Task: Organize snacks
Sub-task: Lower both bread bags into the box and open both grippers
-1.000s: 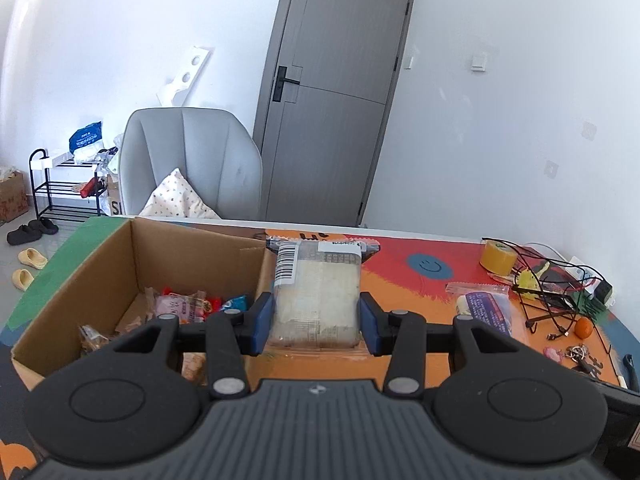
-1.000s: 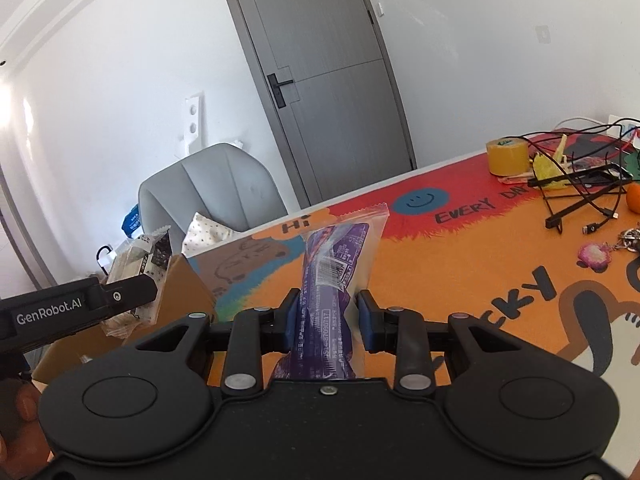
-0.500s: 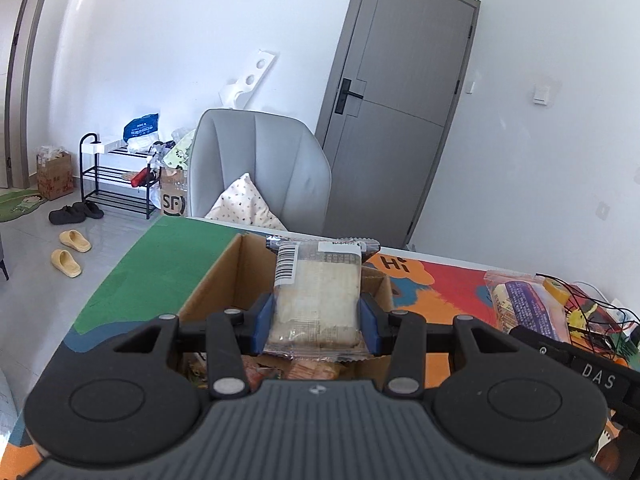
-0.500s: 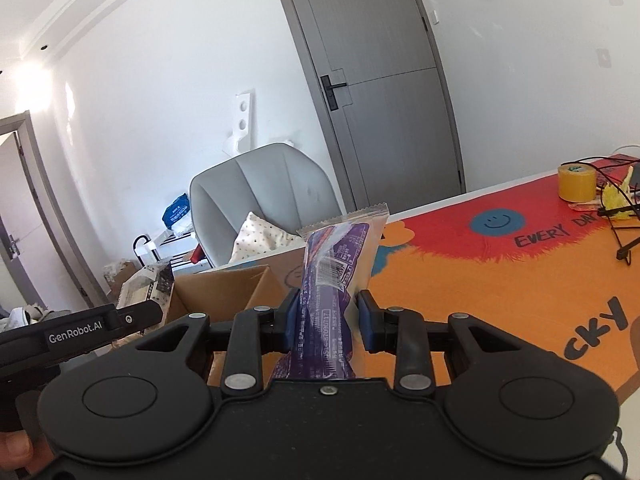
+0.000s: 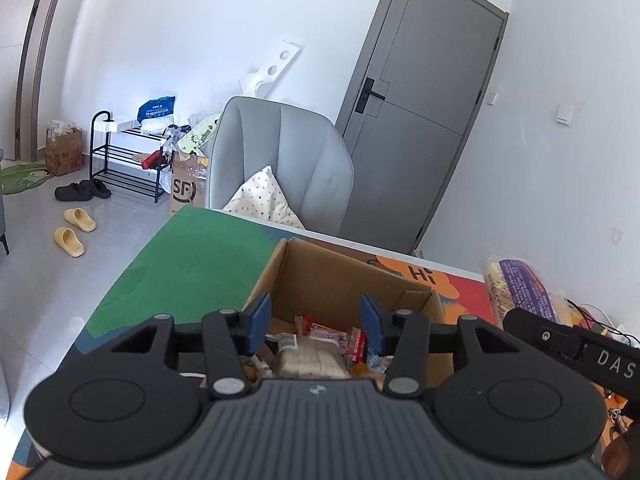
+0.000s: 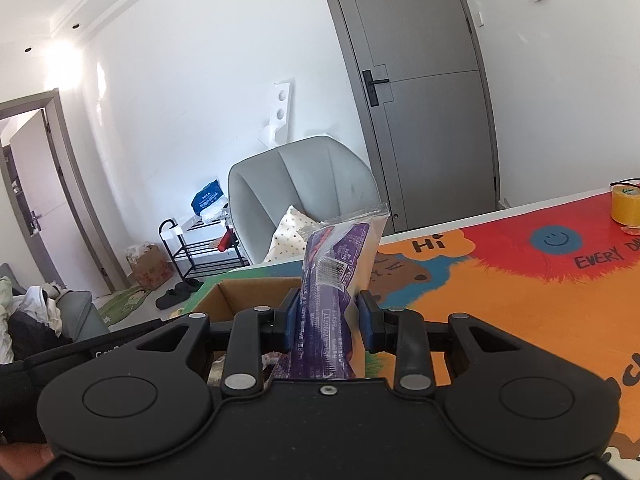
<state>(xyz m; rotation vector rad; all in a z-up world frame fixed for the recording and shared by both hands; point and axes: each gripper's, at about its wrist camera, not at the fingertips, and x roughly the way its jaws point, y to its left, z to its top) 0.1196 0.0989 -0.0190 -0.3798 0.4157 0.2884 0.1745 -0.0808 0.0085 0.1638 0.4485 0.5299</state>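
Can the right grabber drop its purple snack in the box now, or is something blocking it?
Probably yes. The right gripper holds the purple snack pack right by the open cardboard box. The box top is open, but the left gripper, jaws open, hovers over it and may crowd the way.

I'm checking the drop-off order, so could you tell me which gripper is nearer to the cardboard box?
Left. The left gripper hangs open directly over the cardboard box. The right gripper, shut on the purple snack packet, sits just beside the box.
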